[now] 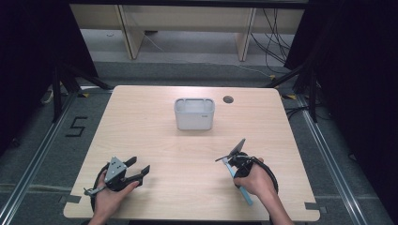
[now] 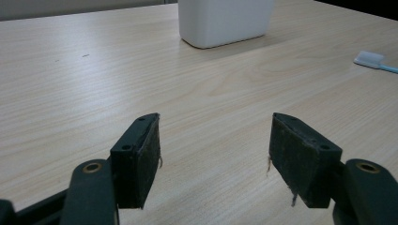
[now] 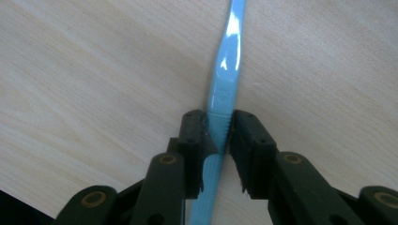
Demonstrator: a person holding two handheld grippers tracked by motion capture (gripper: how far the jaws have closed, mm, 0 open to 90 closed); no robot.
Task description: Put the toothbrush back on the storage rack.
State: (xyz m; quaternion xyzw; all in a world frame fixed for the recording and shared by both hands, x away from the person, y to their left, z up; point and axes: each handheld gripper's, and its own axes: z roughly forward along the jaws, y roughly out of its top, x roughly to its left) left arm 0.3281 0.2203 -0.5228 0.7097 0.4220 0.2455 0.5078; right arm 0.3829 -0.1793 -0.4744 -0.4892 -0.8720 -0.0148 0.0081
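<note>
From the high view, a wooden table (image 1: pixel 155 140) has a white tub (image 1: pixel 194 114) standing near its far middle. The left gripper (image 1: pixel 142 168) rests near the front left with its jaws apart and nothing in them. The right gripper (image 1: pixel 231 158) sits at the front right, over a light blue toothbrush (image 1: pixel 244 193) that lies flat on the table, with its handle end poking out toward the front edge. In the left gripper view, the two black pads (image 2: pixel 141 159) stand wide apart over bare wood. The white tub (image 2: pixel 225 21) is farther off, and the white head of the toothbrush (image 2: pixel 371 58) lies off to one side, well apart from the tub. In the right gripper view, the jaws are squeezed together on the toothbrush (image 3: pixel 227 70), one pad on each side of its ribbed grip part. The handle is thin, smooth and shiny, and it curves a little. To do this well, I think the grip should stay tight and even, because a slick thin handle could twist or slip. Lifting it straight up and slowly looks like the safest way before carrying it over to the tub.
</note>
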